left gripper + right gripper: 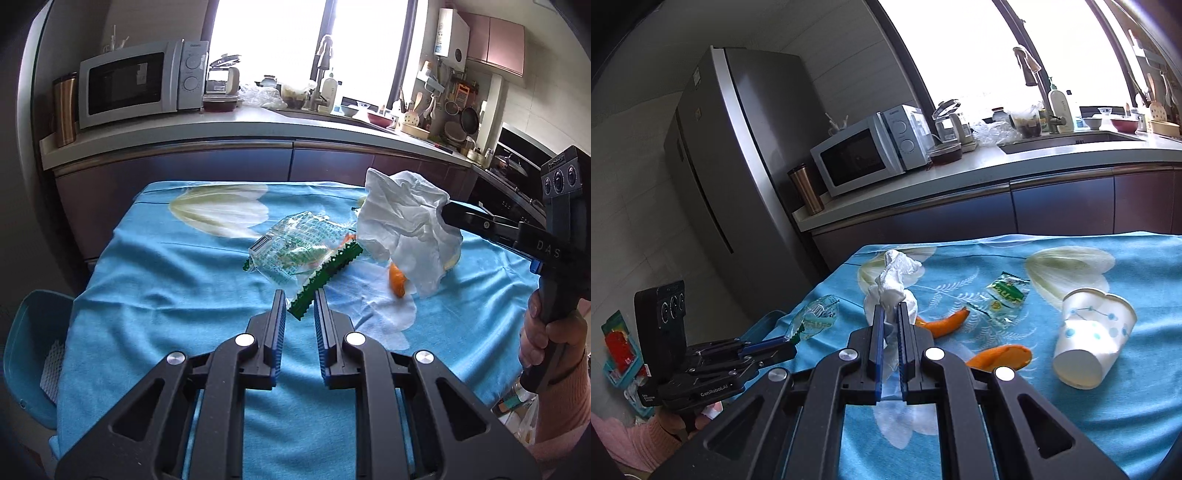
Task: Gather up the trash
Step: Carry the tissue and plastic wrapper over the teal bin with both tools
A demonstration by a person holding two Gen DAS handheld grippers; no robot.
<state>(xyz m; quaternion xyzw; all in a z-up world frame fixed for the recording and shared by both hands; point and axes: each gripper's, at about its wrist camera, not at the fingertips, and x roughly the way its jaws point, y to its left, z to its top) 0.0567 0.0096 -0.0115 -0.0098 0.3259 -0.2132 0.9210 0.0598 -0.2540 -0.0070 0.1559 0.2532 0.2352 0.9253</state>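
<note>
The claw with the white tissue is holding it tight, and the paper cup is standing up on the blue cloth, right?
Not quite. The right claw does pinch the white tissue, but the paper cup lies tipped on its side on the blue cloth, as the right wrist view shows.

Right tongs (889, 308) pinch a crumpled white tissue (892, 284) above the blue tablecloth (1071, 424).

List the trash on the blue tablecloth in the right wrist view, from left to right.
Clear wrapper in the left gripper → crumpled tissue in the right gripper → green wrapper → paper cup.
</note>
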